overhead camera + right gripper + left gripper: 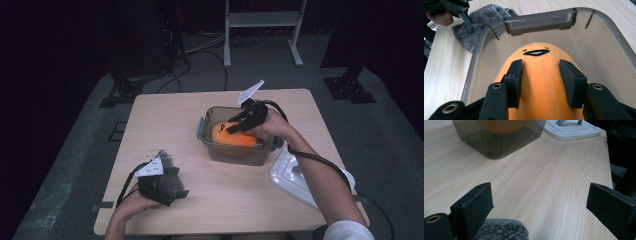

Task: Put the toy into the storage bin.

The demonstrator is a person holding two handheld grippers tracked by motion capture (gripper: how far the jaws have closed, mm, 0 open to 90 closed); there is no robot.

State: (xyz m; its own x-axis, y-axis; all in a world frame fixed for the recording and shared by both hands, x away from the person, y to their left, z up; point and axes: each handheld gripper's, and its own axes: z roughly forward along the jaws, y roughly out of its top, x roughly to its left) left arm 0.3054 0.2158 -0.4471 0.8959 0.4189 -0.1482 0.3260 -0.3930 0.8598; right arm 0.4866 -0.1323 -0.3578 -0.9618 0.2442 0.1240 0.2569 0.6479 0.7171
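An orange plush toy [232, 136] with a stitched black mouth lies in a clear smoky plastic container [210, 117] on the wooden table. My right gripper [237, 125] reaches down into the container. In the right gripper view its two black pads [515, 77] stand apart on either side of the toy's [541, 85] upper bulge, not squeezing it. My left gripper [172, 187] rests near the table's front left on a grey fuzzy cloth [172, 172]. Its jaws [541, 195] stand wide open with only bare table between them and the cloth [501, 230] at their base.
A white container lid [295, 175] lies at the table's right edge, just right of the container [499, 145]. The table top [165, 120] is light wood. A white metal stand [262, 20] and black stand legs sit on the floor beyond the table.
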